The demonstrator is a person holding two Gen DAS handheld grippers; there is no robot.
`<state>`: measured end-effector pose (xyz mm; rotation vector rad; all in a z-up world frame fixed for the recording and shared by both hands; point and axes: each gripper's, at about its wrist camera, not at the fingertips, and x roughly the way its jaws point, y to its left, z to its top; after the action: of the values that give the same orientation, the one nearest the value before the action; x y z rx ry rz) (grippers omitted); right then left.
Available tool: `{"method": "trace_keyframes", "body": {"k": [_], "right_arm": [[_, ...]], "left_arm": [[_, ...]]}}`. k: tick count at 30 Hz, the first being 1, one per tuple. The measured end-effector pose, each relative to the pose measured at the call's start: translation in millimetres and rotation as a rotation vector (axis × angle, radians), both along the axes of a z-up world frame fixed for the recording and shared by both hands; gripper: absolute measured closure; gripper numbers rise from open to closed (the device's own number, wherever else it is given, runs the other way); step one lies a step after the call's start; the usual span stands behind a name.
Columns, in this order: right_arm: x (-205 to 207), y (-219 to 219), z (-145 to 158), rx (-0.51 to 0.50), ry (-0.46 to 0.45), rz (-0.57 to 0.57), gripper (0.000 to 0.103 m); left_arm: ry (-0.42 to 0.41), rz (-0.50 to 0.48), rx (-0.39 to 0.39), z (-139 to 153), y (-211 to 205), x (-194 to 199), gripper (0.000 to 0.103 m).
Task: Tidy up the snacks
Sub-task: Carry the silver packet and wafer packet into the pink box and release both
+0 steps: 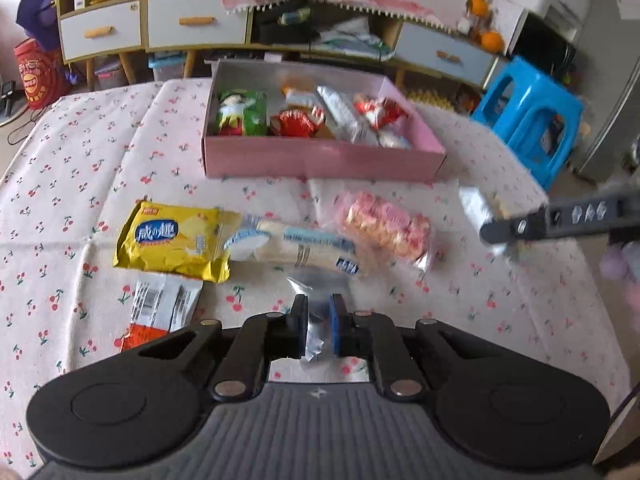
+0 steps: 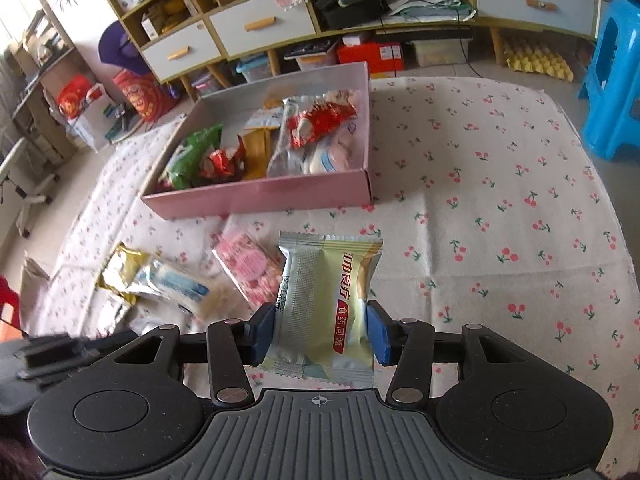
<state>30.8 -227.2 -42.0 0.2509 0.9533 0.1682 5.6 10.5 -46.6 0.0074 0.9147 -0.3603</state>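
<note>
An open pink box (image 1: pixel 320 160) (image 2: pixel 260 196) stands on the cherry-print cloth and holds several snack packs, green, red and silver. In front of it lie a yellow pack (image 1: pixel 172 240), a long white and blue pack (image 1: pixel 304 246), a pink pack (image 1: pixel 384 228) and a white and orange packet (image 1: pixel 160 308). My left gripper (image 1: pixel 319 312) is shut on the clear wrapper end of the white and blue pack. My right gripper (image 2: pixel 321 312) is shut on a pale green and silver packet (image 2: pixel 320 276), held above the cloth to the right of the pink pack.
The cherry-print cloth (image 2: pixel 500 200) spreads bare to the right of the box. A blue plastic stool (image 1: pixel 528 120) stands off the cloth's far right corner. Behind the box runs a low cabinet (image 1: pixel 192 24) with white drawers and cluttered shelves.
</note>
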Motion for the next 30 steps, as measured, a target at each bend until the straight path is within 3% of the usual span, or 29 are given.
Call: {"method": "trace_keyframes", "body": {"k": [6,8,12,14,15,16,25,30], "right_arm": [[3.5,12.3,0.7,-0.004,0.010,0.015,0.055],[3.3,16.9,1.4,-0.008,0.009,0.021,0.055],[6.0,23.9,2.9,-0.012,0.005,0.027,0.055],[7.5,26.0,3.4,-0.007,0.005,0.023,0.055],[8.2,27.0,4.0,-0.005,0.005,0.022,0.055],[9.0,27.7,4.8,-0.002,0.004,0.021,0.055],[23.6,25.1,17.8,0.054,-0.018,-0.015,0.055],[38.6,21.0,24.5,0.120,-0.023,-0.051,0.055]], "left_arm": [[0.006,0.010,0.087,-17.9,-9.8,-2.6,0.051],[-0.005,0.021,0.096,-19.9,-11.3,-1.4,0.044],[-0.026,0.024,0.115,-21.5,-18.7,3.3,0.047],[-0.027,0.035,0.129,-23.0,-22.1,6.1,0.057],[-0.014,0.043,0.121,-23.3,-22.0,7.3,0.070],[0.003,0.052,0.106,-23.4,-20.9,9.3,0.076],[-0.009,0.044,0.052,3.9,-13.0,11.9,0.079],[-0.039,0.089,-0.004,25.8,-3.8,20.9,0.079]]}}
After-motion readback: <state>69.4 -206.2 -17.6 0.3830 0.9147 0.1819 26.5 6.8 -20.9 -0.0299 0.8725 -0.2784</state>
